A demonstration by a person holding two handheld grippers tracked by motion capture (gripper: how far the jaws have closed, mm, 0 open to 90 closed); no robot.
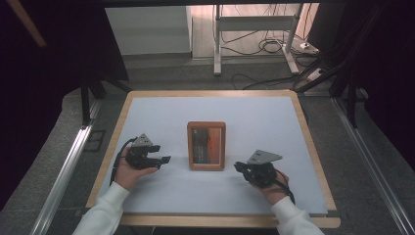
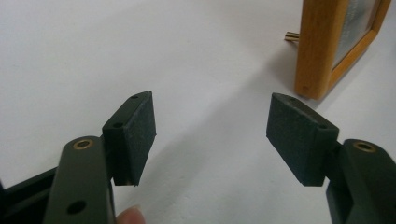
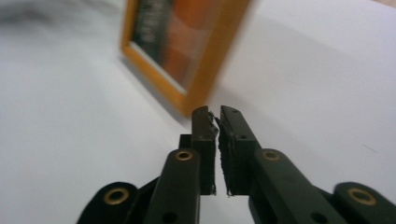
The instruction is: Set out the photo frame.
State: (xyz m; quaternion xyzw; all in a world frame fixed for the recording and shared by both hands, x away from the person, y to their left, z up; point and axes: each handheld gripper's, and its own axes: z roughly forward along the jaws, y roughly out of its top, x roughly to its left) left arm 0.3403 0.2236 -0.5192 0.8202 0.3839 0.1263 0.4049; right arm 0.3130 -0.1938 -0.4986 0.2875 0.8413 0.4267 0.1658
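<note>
A wooden picture frame (image 1: 206, 145) lies flat at the middle of the white mat (image 1: 161, 110), holding a dark and orange picture. My left gripper (image 1: 162, 153) rests to its left, pointing at it, open with nothing between the pads. In the left gripper view the gripper (image 2: 210, 130) has its jaws set wide, and a corner of the frame (image 2: 322, 46) sits ahead on the right. My right gripper (image 1: 238, 167) hovers just right of the frame's near corner. In the blurred right gripper view its jaws (image 3: 217, 116) are parted by a thin slit, holding nothing, with the frame (image 3: 196, 51) close ahead.
The mat lies on a wooden board (image 1: 313, 147) with a raised rim. Beyond the far edge, white stand legs (image 1: 218, 44) and loose cables (image 1: 264, 46) sit on the floor. Metal rails (image 1: 63, 171) run along both sides of the table.
</note>
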